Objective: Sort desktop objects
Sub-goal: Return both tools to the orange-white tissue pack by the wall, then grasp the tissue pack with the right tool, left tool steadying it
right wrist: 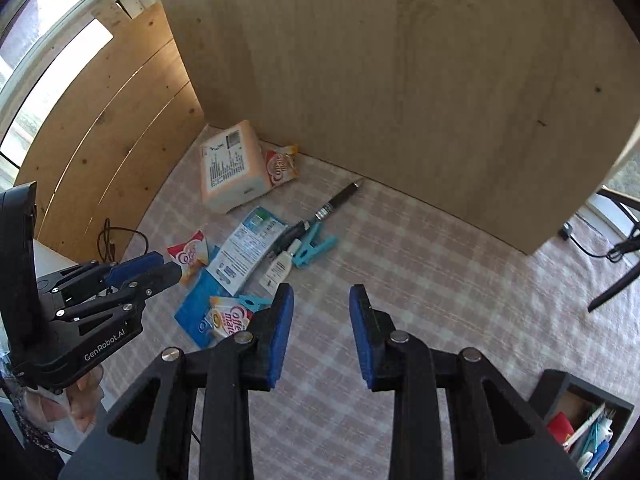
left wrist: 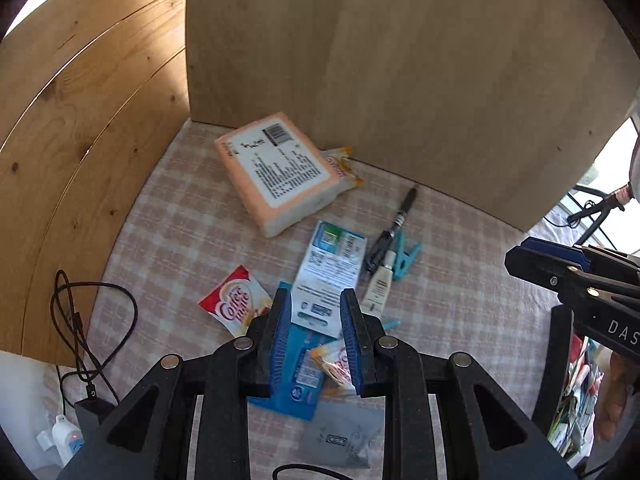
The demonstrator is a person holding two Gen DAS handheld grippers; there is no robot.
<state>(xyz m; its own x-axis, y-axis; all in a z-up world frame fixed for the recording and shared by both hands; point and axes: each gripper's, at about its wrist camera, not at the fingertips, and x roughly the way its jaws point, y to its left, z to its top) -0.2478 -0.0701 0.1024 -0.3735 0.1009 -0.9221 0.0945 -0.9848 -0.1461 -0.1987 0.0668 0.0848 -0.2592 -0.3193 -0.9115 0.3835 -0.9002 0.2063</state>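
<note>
Loose items lie on the checked tablecloth: an orange tissue pack, a black pen, a teal clothes peg, a small white tube, a white and blue leaflet, a blue packet and Coffee-mate sachets. My left gripper is open and empty, hovering over the leaflet and the blue packet. My right gripper is open and empty above bare cloth, right of the pile. The left gripper also shows in the right wrist view.
A wooden board stands behind the items, with wood panels at left. A black cable and a power strip lie at left. A dark organizer box with pens and pegs stands at the right.
</note>
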